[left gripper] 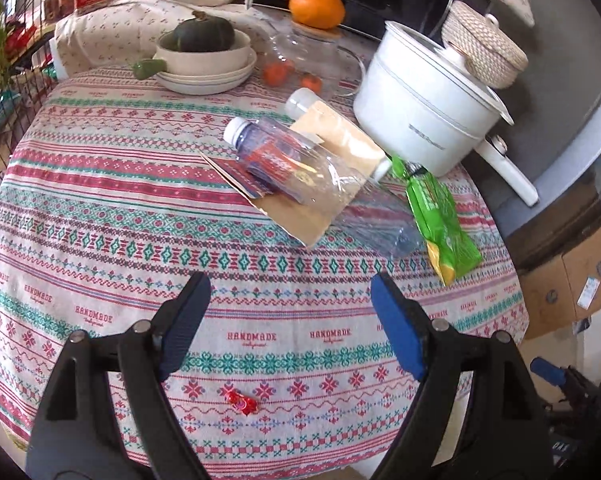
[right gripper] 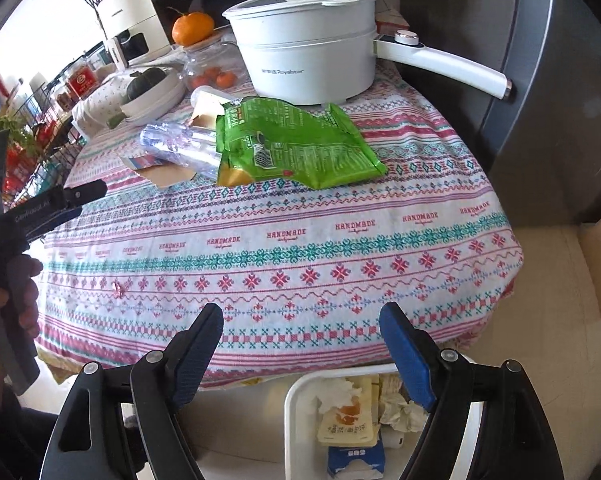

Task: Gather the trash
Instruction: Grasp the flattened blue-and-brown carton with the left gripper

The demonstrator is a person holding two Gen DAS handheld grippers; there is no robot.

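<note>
Trash lies on the patterned tablecloth: a clear plastic bottle with a red and blue label on a flat piece of cardboard, a second crushed clear bottle, a green snack bag and a small red candy wrapper. My left gripper is open and empty above the cloth, the wrapper below between its fingers. My right gripper is open and empty at the table's near edge, above a white bin holding paper trash. The green bag and bottles lie beyond it.
A white electric pot with a long handle stands behind the bag. A bowl with a dark squash, a glass jar with an orange on top and a woven basket stand at the back. A wire rack stands left; cardboard boxes right.
</note>
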